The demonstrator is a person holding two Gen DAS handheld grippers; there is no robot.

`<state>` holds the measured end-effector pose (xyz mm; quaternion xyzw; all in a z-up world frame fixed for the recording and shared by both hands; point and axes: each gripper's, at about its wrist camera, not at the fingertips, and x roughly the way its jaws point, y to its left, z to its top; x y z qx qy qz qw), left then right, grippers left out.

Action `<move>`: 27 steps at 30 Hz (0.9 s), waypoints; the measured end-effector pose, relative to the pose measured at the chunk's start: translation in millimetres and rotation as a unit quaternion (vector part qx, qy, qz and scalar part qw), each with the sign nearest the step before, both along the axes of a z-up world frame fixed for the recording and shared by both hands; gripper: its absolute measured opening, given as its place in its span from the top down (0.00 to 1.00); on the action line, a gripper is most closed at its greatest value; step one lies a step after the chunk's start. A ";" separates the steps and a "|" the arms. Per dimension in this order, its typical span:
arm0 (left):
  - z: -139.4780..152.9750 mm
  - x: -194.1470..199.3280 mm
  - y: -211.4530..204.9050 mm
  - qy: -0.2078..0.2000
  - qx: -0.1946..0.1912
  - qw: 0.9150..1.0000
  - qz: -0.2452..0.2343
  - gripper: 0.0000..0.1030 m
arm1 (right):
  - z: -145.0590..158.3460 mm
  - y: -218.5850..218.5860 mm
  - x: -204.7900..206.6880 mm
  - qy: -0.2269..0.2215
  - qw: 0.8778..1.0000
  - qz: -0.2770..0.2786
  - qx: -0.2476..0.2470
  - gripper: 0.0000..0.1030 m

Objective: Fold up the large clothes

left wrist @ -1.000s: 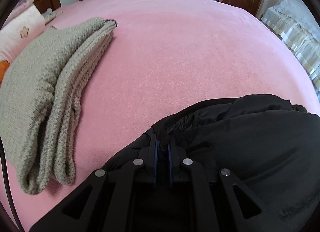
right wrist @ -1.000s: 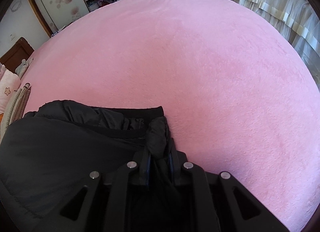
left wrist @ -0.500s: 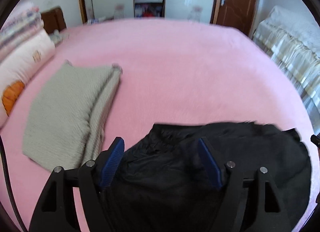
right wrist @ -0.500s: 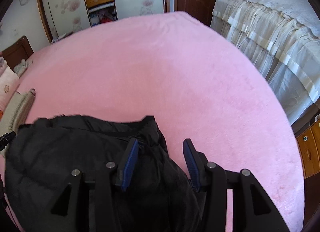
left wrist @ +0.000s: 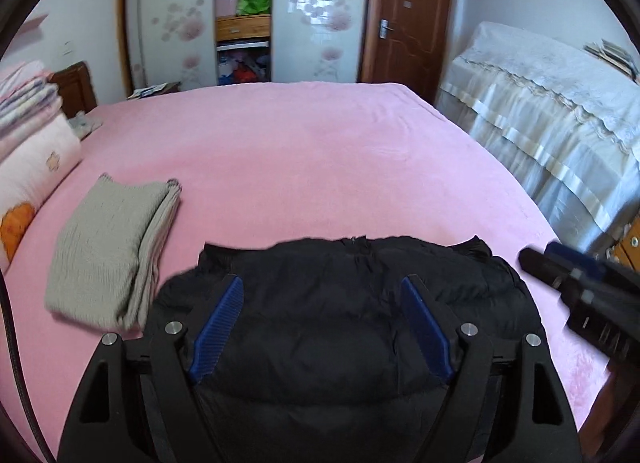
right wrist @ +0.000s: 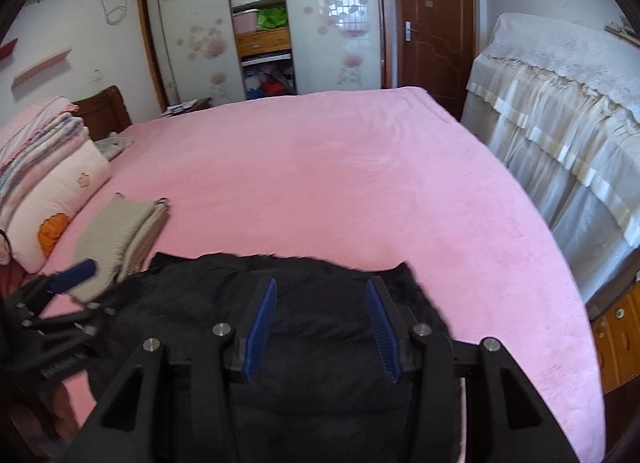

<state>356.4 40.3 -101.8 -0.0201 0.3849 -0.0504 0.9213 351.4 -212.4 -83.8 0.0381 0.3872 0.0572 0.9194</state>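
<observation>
A black puffy jacket lies folded into a compact bundle on the pink bed; it also shows in the right wrist view. My left gripper is open and empty, raised above the jacket's left part. My right gripper is open and empty above the jacket's right part. Each gripper shows in the other's view: the right one at the right edge, the left one at the left edge.
A folded grey knit sweater lies to the left of the jacket. Pillows and folded blankets are stacked at the far left. A lace-covered piece of furniture stands right of the bed. A wardrobe and a brown door are behind.
Both grippers were shut on the jacket's far edge a second ago; they have opened, let go of it and pulled back and up. The jacket now rests folded.
</observation>
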 end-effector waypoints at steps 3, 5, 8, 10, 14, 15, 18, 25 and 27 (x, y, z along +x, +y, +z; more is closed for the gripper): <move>-22.5 -8.9 4.0 0.010 -0.028 0.999 0.016 0.23 | -24.3 14.7 -9.6 0.009 1.000 0.010 0.009 0.54; -35.9 -13.1 8.5 0.011 -0.029 0.999 0.030 0.23 | -41.0 23.7 -17.7 0.012 1.000 0.019 0.019 0.54; -56.3 -22.6 16.4 0.003 -0.028 0.999 0.039 0.23 | -63.7 33.6 -25.2 0.020 0.998 0.034 0.041 0.55; -74.9 -25.2 24.6 0.006 -0.024 0.999 0.040 0.23 | -83.2 39.3 -24.3 0.035 0.997 0.051 0.052 0.55; -107.8 -25.2 41.0 0.018 0.013 0.999 0.036 0.21 | -107.7 44.6 -22.4 0.036 0.997 0.064 0.036 0.56; -115.7 -24.0 49.8 0.016 0.034 0.999 0.039 0.20 | -112.2 43.6 -22.8 0.033 0.997 0.065 0.022 0.59; -128.4 -20.4 82.9 0.011 0.060 0.997 0.057 0.12 | -121.1 24.1 -22.0 0.012 0.998 0.038 -0.048 0.59; -160.9 -11.9 133.6 0.044 0.052 0.994 0.087 0.11 | -149.9 -71.8 -17.4 0.029 0.994 -0.053 -0.088 0.59; -169.0 -12.4 136.9 0.046 0.039 0.994 0.092 0.11 | -161.9 -90.8 -17.8 0.041 0.994 -0.069 -0.075 0.52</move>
